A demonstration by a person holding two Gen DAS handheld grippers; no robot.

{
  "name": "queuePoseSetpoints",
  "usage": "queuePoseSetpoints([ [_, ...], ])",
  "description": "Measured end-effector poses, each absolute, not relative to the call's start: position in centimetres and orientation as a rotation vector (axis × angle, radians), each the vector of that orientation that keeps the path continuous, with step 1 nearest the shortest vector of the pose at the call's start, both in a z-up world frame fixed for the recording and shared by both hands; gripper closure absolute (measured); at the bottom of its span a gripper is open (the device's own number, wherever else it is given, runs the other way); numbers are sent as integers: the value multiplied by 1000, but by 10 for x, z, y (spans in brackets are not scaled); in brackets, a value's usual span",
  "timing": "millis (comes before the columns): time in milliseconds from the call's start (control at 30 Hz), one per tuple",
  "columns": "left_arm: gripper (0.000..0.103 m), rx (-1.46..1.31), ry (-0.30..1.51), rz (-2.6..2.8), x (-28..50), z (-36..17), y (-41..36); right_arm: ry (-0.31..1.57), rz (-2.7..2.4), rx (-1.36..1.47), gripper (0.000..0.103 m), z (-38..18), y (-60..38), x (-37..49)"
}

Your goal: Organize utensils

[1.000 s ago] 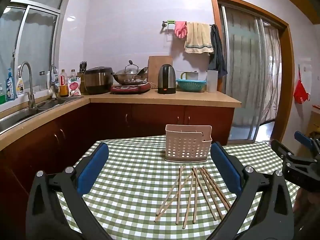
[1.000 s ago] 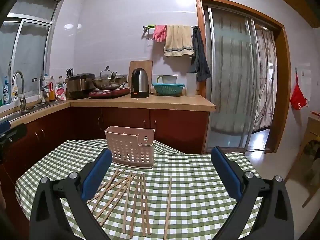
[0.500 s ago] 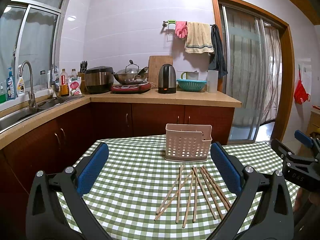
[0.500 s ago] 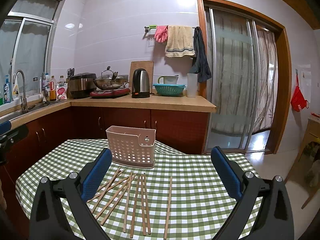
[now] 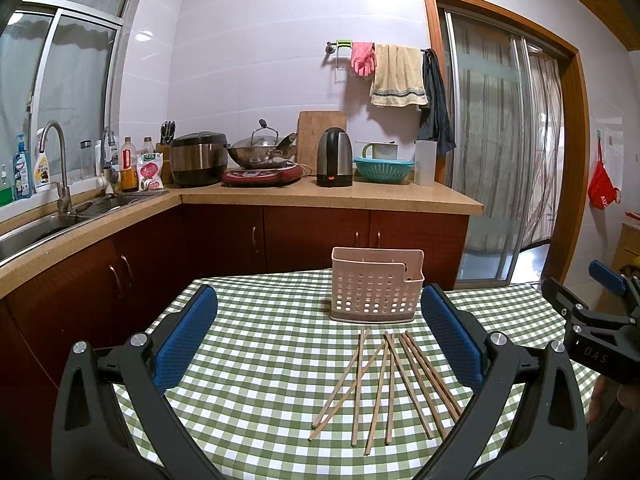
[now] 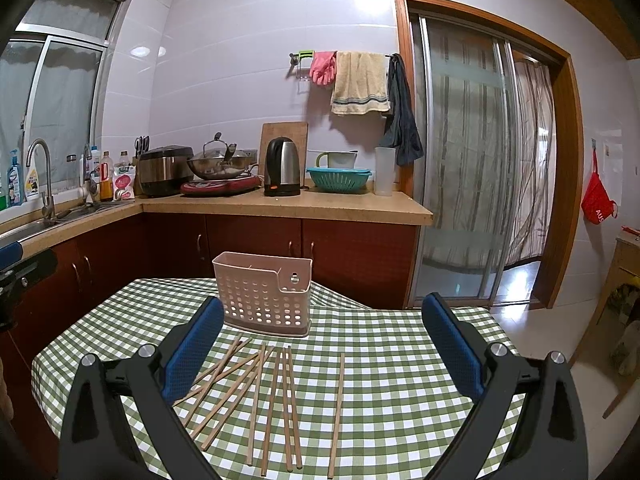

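Observation:
Several wooden chopsticks (image 5: 390,384) lie fanned out on the green checked tablecloth (image 5: 260,360), in front of a pink perforated utensil holder (image 5: 376,290) that stands upright at the table's far edge. My left gripper (image 5: 320,336) is open and empty, held above the table's near side. My right gripper (image 6: 324,340) is open and empty, above the chopsticks (image 6: 276,392), with the holder (image 6: 266,296) ahead to its left. The right gripper also shows at the right edge of the left wrist view (image 5: 596,344).
A kitchen counter (image 5: 328,196) with a kettle (image 5: 334,157), wok and rice cooker runs behind the table. A sink (image 5: 44,224) is at the left. A sliding glass door (image 6: 480,168) is at the right. The tablecloth bulges behind the holder.
Both grippers have barely shifted. The chopsticks and holder have not moved.

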State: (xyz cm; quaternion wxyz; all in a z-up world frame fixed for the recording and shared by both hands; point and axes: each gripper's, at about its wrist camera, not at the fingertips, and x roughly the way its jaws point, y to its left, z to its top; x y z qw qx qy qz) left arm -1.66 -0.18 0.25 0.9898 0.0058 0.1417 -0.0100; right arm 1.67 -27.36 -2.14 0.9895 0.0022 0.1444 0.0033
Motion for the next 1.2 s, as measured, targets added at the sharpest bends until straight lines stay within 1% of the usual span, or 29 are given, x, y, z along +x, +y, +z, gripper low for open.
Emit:
queuePoseSetpoints([
  [1200,4,6,290,-20,-15,3,0,298,9,2,6,-24,-274,19],
])
